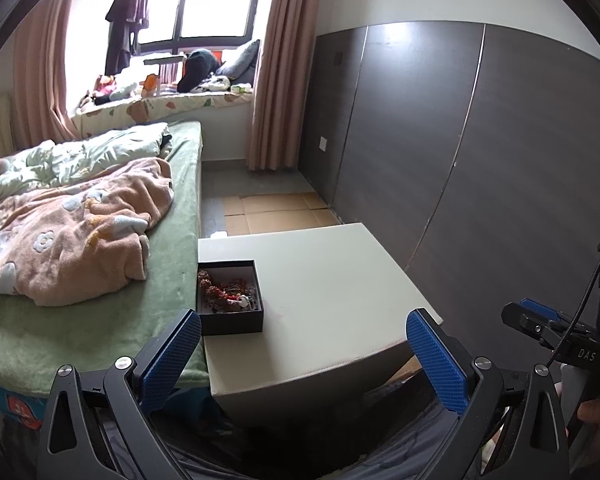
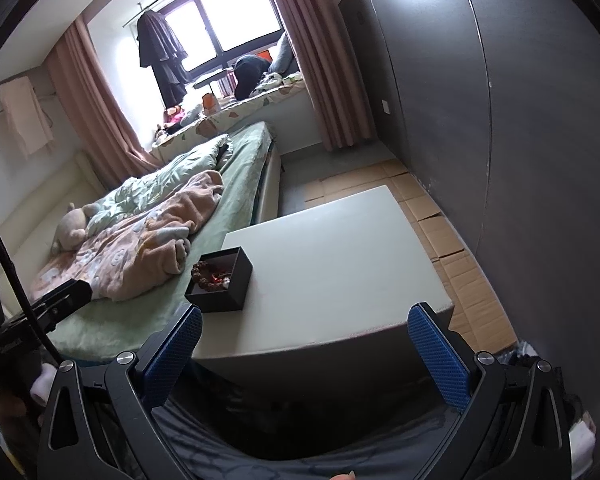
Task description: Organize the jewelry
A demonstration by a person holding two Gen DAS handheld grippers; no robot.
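Black box (image 1: 230,300) of tangled jewelry (image 1: 226,292) sitting open at the near left corner of the white surface (image 1: 332,288), tight against the bed (image 1: 100,320) edge. Left gripper (image 1: 304,354) spread wide and empty, hanging low in front of the surface's near edge; box ahead and to the left of its midline, just beyond the left finger. Right gripper (image 2: 304,354) likewise released, holding nothing, also short of the near edge; from its view the box (image 2: 220,284) lies further off to the left, past the left finger. Judged nearer: the left gripper, needing only a short push forward and a little leftward to reach in. Box roughly square, so no long axis worth lining up on; beads piled loosely toward the bed-side half, individual pieces too small to tell apart. Rest of the surface bare to the right and far side, likely the place for laying items out.
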